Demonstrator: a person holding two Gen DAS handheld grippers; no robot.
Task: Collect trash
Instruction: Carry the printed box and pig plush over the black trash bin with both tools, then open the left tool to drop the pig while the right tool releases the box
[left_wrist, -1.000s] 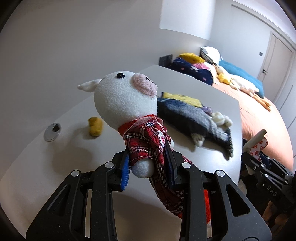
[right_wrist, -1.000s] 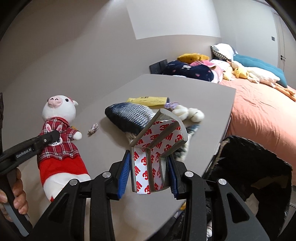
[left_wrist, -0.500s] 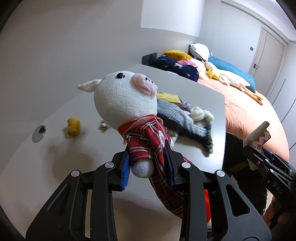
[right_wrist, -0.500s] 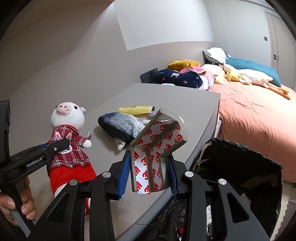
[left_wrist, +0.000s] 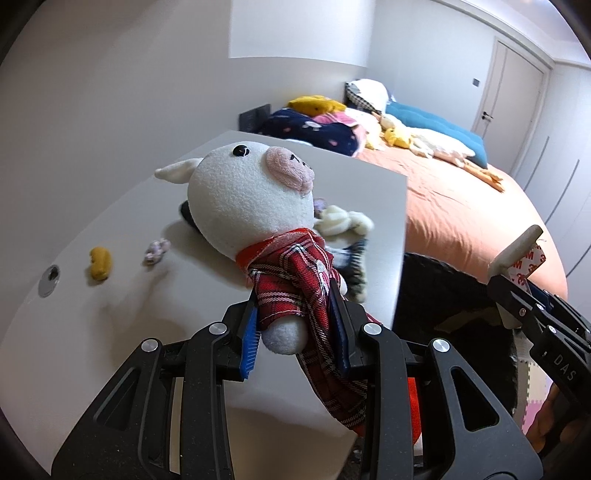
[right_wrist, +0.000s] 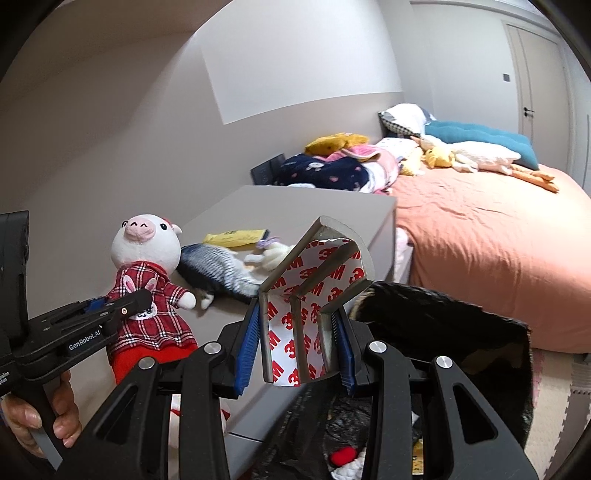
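Both tools shifted toward trash bag (right_wrist: 461, 332), pig plush (left_wrist: 255, 206) upright, head up

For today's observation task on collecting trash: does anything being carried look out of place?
Yes. The left tool grips a clean plush pig, hardly trash, while the right tool holds folded 3M adhesive backing above the black trash bag.

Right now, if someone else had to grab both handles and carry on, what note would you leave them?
Left tool: shut on the pig toy, held above the table.
Right tool: shut on a folded foam strip, near the open black trash bag beside the table.
Done: both things picked up.
Left: drop them in the bag, then collect the fish toy, yellow packet and small scraps on the table.
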